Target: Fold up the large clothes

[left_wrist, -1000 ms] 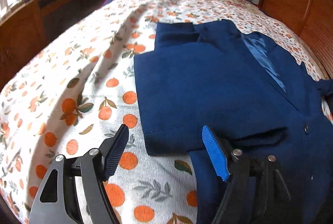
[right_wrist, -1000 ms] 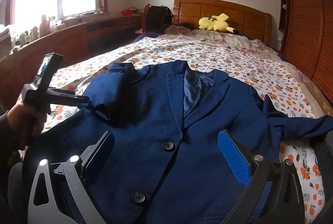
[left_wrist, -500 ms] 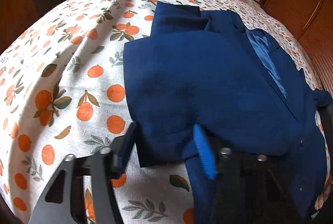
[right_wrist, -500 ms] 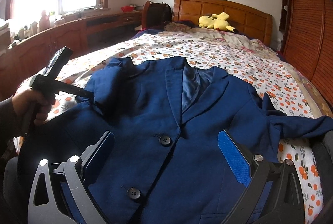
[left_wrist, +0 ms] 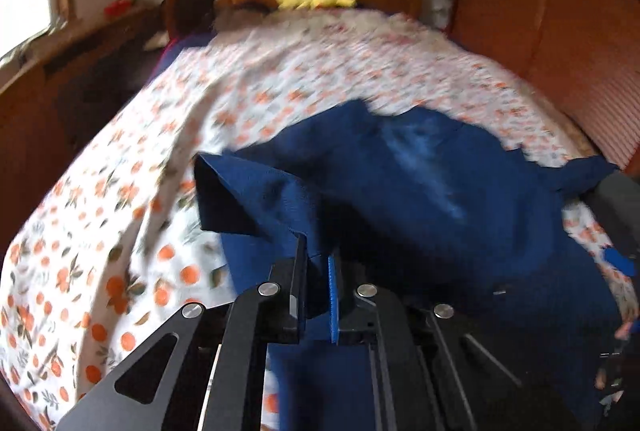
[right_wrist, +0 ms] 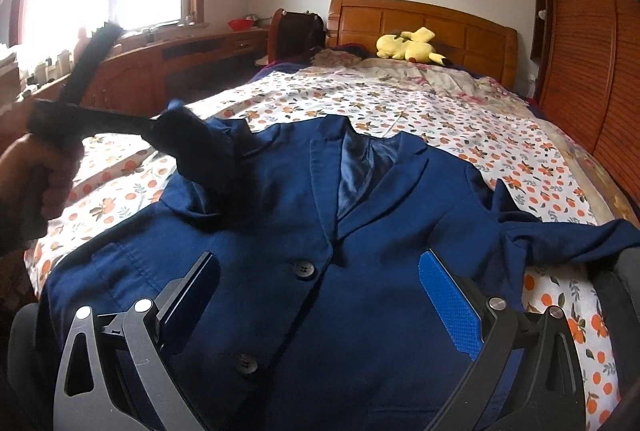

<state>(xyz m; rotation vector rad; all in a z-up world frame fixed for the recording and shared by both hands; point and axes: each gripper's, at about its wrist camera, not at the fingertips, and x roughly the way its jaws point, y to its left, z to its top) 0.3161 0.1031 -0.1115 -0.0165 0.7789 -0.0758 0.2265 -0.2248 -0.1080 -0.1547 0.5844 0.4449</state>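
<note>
While closing on the blue jacket sleeve (left_wrist: 256, 191), left gripper (left_wrist: 318, 263) fingers; right gripper (right_wrist: 320, 295) fingers wide.

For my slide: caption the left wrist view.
Left gripper closing on navy blazer's sleeve above the orange-print bedsheet.
</note>
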